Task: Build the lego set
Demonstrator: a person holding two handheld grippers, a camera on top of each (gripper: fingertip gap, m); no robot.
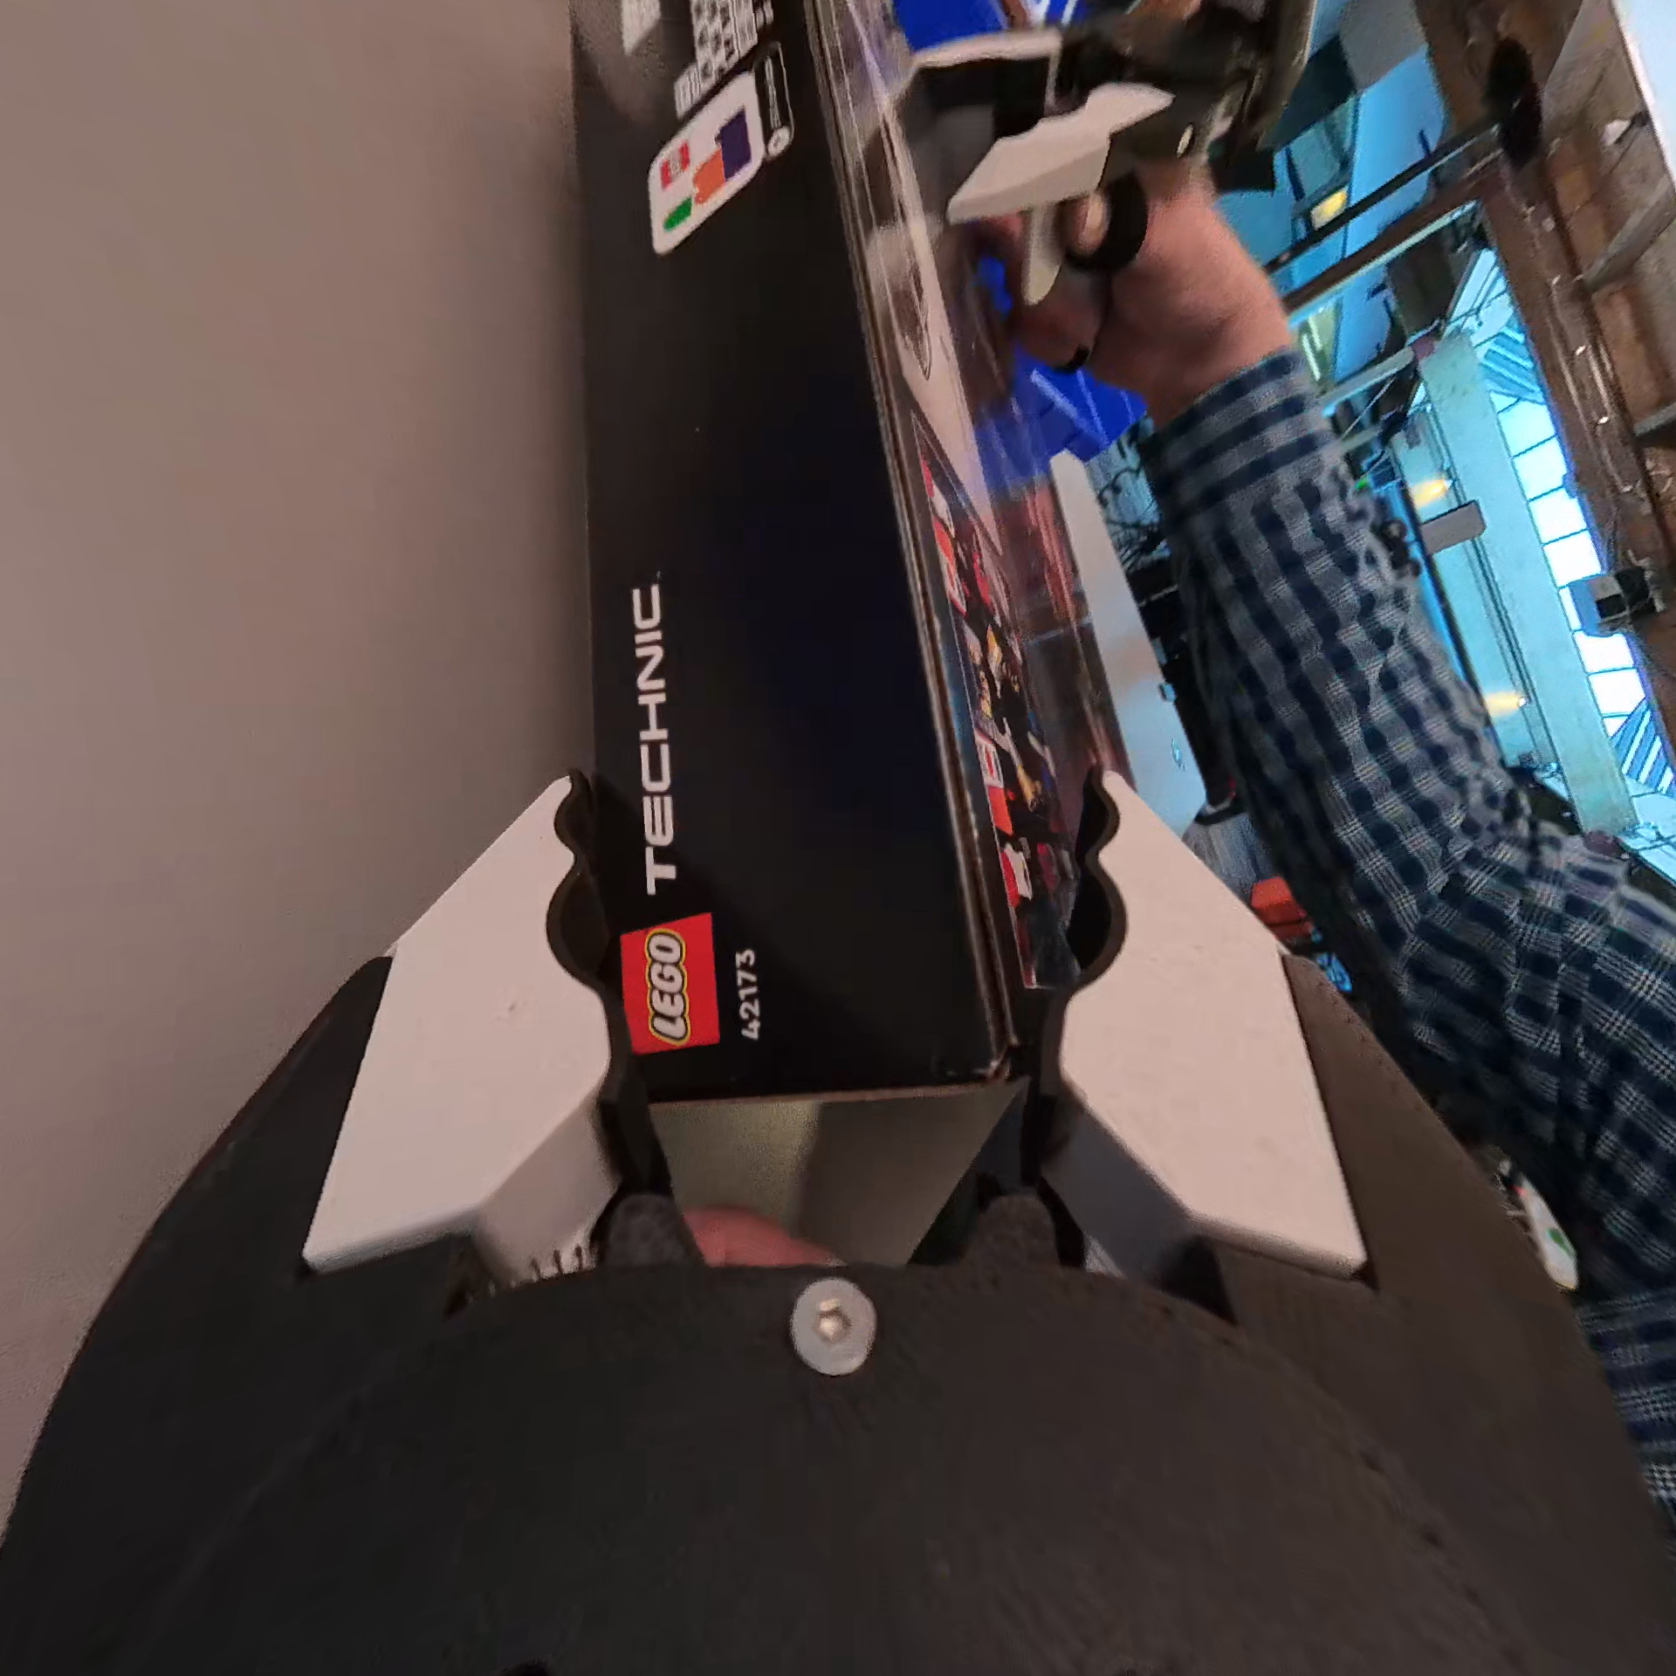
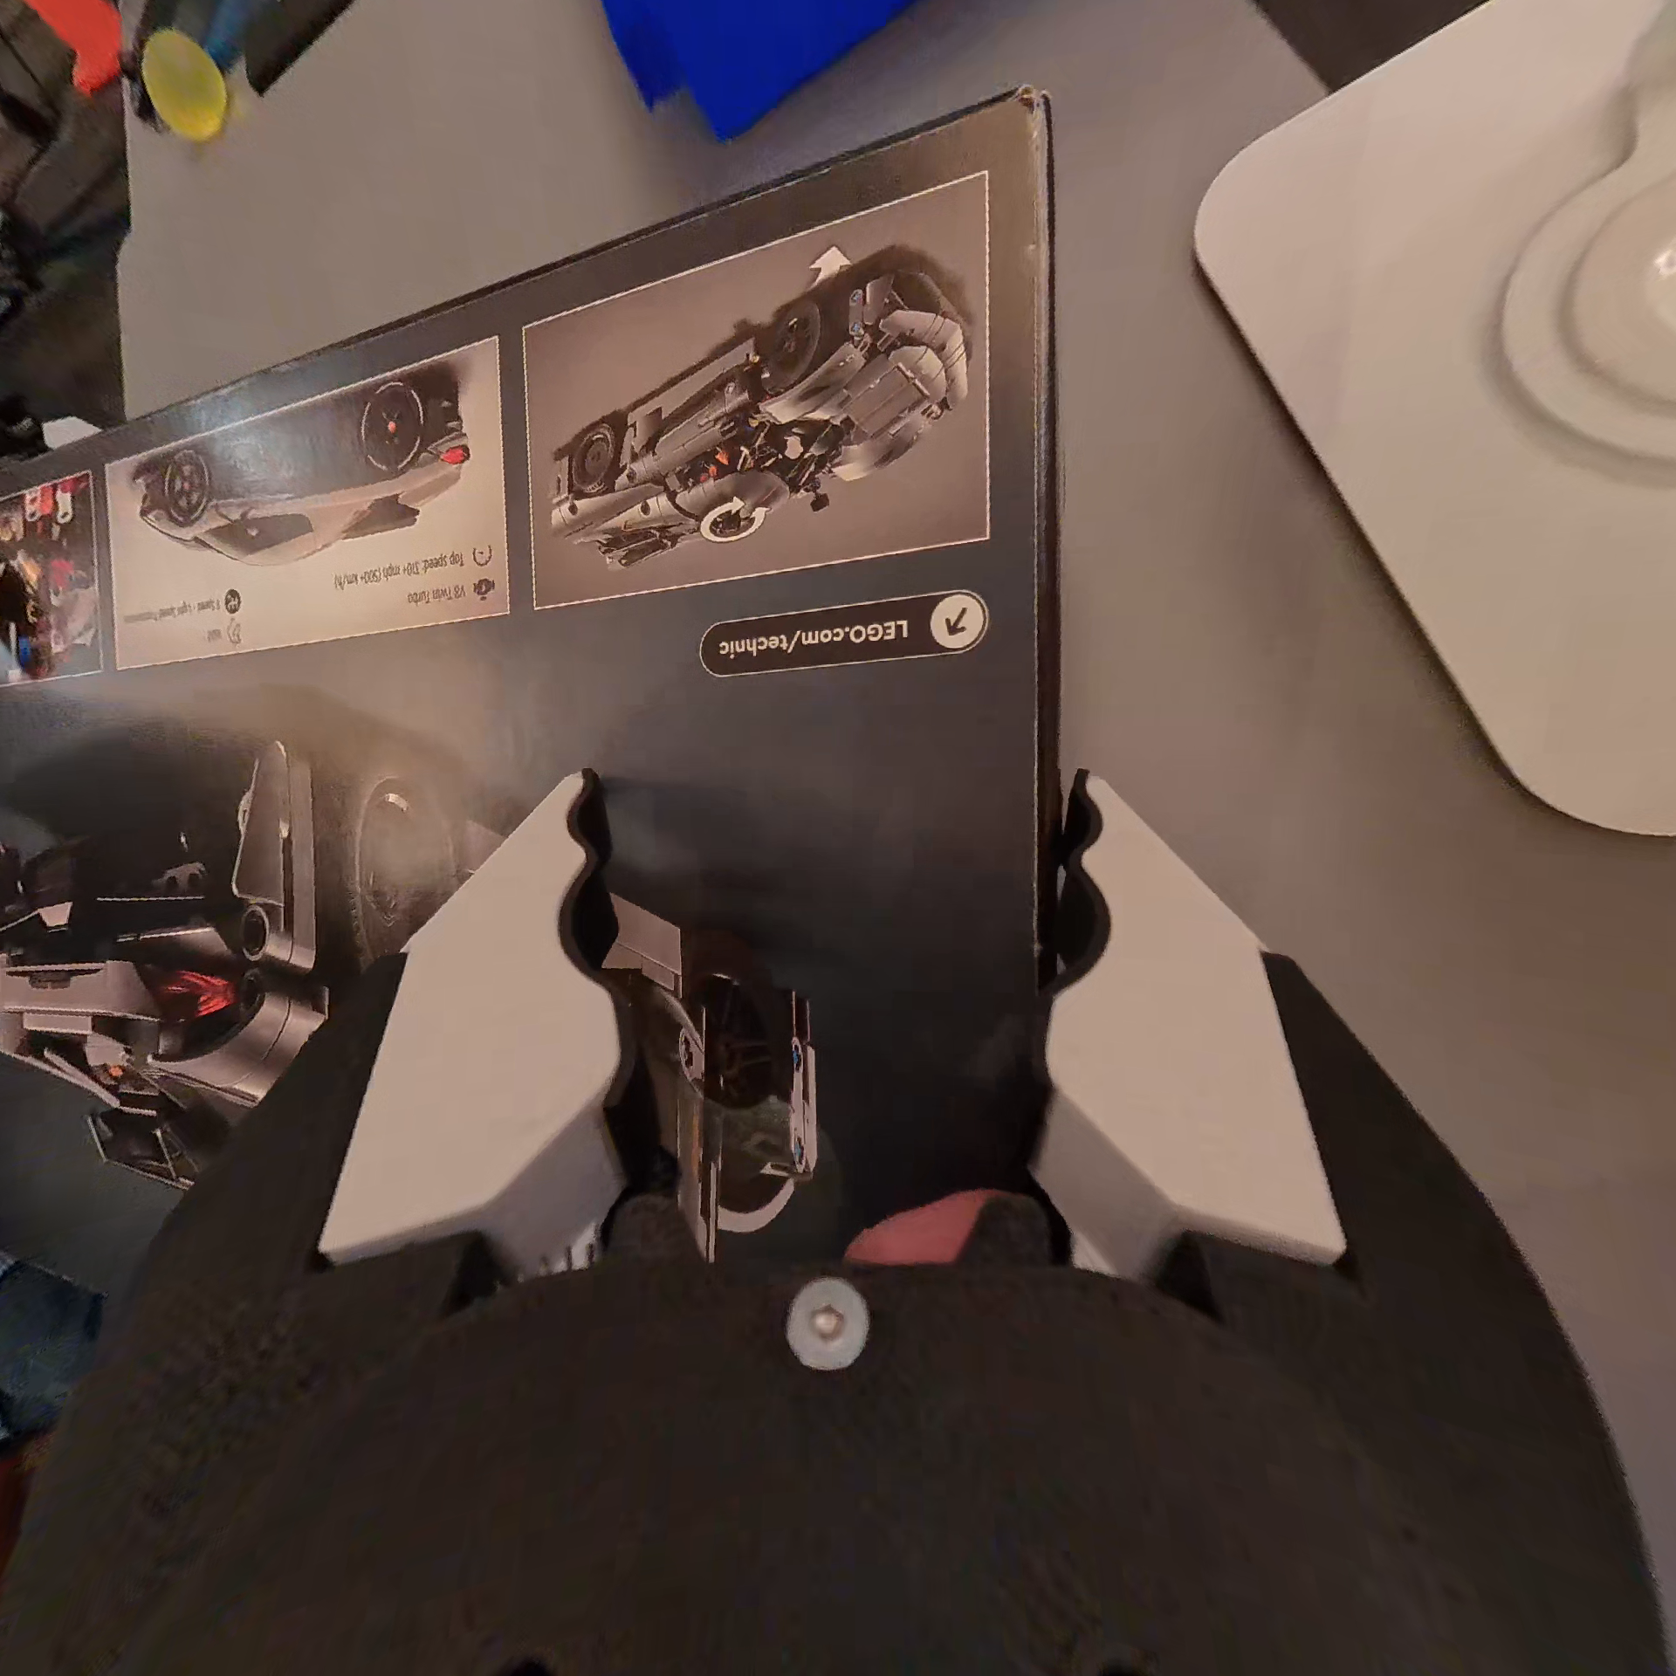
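Observation:
A black lego box (image 1: 780,635) fills the left wrist view, narrow side towards me. My left gripper (image 1: 839,871) is shut on the box across its thickness, one finger on each broad face, near the open grey end flap (image 1: 816,1152). In the right wrist view the box's printed back face (image 2: 725,725) lies below my right gripper (image 2: 834,862), which is open. Its left finger (image 2: 508,979) is over the face and its right finger (image 2: 1170,998) is just past the box's right edge. The right gripper also shows in the left wrist view (image 1: 1043,154), held by a hand in a plaid sleeve (image 1: 1415,725).
A grey table (image 2: 1270,952) is under the box. A white rounded base (image 2: 1469,435) stands at the right. A blue object (image 2: 753,54) and a yellow disc (image 2: 186,82) lie beyond the box's far edge. A plain pale surface (image 1: 272,544) is on the box's left.

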